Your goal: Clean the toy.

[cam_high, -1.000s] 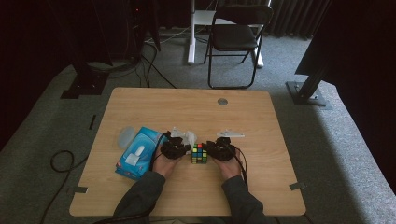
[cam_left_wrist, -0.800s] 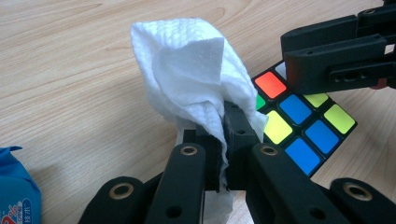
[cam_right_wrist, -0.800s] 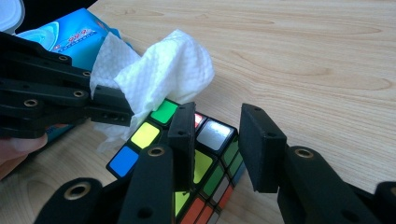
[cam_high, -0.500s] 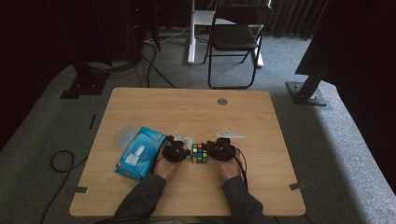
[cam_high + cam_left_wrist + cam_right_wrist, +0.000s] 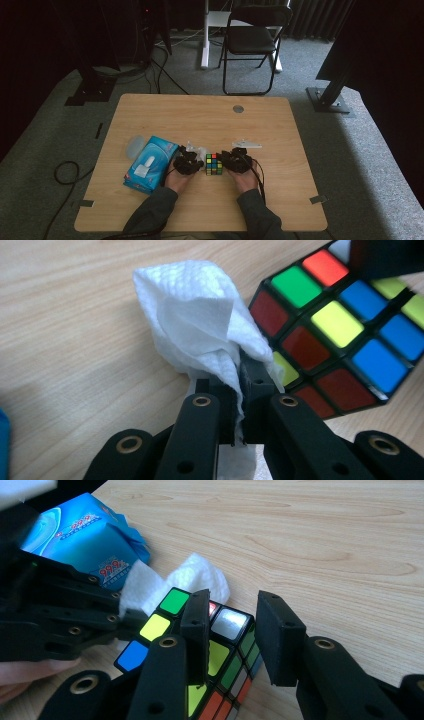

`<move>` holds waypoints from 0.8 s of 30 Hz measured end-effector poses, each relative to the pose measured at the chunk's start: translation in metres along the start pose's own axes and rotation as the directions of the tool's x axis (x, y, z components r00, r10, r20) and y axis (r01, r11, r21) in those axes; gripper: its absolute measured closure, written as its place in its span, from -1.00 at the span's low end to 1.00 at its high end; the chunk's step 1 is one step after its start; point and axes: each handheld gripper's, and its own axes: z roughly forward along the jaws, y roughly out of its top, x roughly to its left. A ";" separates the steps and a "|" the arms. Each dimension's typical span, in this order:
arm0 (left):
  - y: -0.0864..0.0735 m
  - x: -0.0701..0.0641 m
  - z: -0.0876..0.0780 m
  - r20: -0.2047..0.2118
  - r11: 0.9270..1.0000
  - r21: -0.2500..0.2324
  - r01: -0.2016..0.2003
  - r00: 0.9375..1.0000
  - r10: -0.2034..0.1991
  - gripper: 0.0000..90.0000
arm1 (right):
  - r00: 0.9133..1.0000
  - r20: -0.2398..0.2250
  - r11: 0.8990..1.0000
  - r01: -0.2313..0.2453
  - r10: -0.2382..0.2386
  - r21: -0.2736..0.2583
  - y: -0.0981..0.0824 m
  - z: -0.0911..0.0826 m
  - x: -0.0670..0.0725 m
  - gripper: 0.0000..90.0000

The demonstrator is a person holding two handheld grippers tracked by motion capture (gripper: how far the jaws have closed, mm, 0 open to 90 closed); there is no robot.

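My left gripper (image 5: 240, 390) has its fingers clamped on a tissue (image 5: 200, 330) against the puzzle cube (image 5: 210, 650), which my right gripper (image 5: 232, 635) fingers pinch by a corner.

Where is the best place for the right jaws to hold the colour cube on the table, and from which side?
Probably across one outer layer of the cube, on two flat opposite faces, coming from its right side: the tissue in the left gripper occupies the left side.

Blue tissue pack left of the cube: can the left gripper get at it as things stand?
Probably not yet: the left gripper is shut on a crumpled white tissue beside the colourful puzzle cube. The blue plastic tissue pack lies close, unobstructed.
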 end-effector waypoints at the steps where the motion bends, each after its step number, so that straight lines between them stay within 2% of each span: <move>1: 0.001 0.000 -0.002 -0.001 1.000 -0.006 -0.004 1.000 0.004 0.94 | 1.000 0.000 1.000 -0.001 0.001 0.001 0.000 0.000 0.000 0.50; 4: 0.005 -0.002 -0.014 0.006 0.999 -0.042 -0.008 1.000 0.008 0.94 | 1.000 0.001 1.000 -0.002 0.002 0.000 0.000 0.000 0.000 0.50; 11: 0.009 -0.008 -0.030 0.025 0.996 -0.082 -0.023 0.999 0.025 0.94 | 1.000 0.000 1.000 -0.008 0.008 -0.002 0.000 0.000 0.000 0.50; 15: 0.009 -0.012 -0.031 0.024 0.996 -0.067 -0.053 0.998 0.055 0.94 | 1.000 -0.001 1.000 -0.011 0.011 -0.004 -0.001 0.000 0.000 0.50; 24: 0.007 -0.009 -0.023 0.020 0.998 -0.042 -0.050 0.999 0.051 0.94 | 1.000 0.006 1.000 -0.014 0.014 -0.006 -0.001 0.000 0.001 0.50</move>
